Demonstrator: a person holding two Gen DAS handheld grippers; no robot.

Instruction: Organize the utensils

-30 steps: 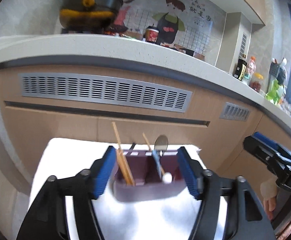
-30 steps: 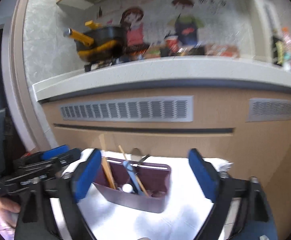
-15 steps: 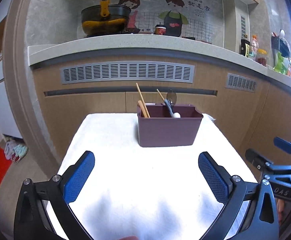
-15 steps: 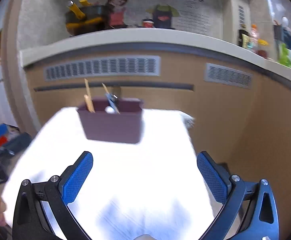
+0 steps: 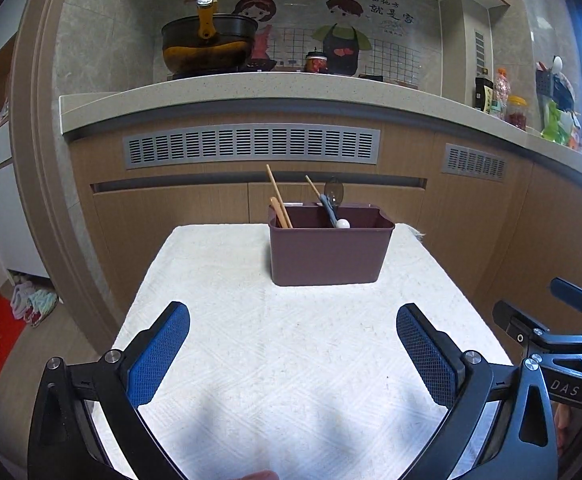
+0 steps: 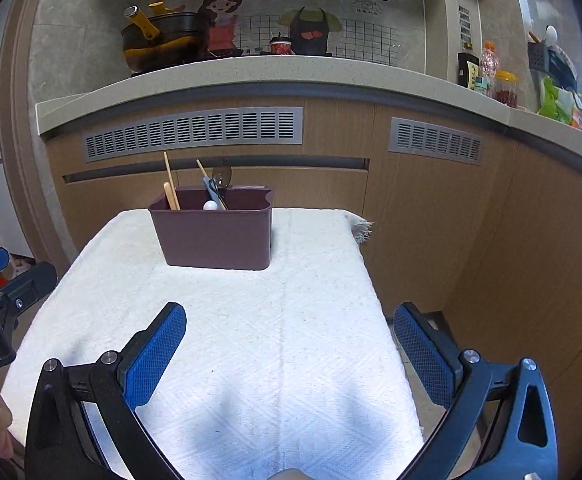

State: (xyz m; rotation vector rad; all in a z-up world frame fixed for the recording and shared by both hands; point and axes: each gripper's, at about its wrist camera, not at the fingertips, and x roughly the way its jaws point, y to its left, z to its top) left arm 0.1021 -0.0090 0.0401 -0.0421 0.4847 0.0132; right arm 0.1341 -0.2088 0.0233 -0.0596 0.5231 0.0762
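Blue-padded and spread wide, our left tool (image 5: 293,344) and right tool (image 6: 290,342) both hang empty over the near edge of the bench (image 5: 291,360) — nothing sits between the pads. White woven cloth (image 6: 251,340) covers the bench. Toward its far edge stands the maroon utensil holder (image 5: 327,252), with chopsticks (image 5: 279,202) and spoons (image 5: 333,208) upright inside — well apart from both tools.

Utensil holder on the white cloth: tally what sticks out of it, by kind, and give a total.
Counted from what shows above the rim of the maroon holder; anything deeper inside is hidden.
Wooden chopsticks: 3
Metal spoon: 1
Blue-handled utensil with a white end: 1
Total: 5
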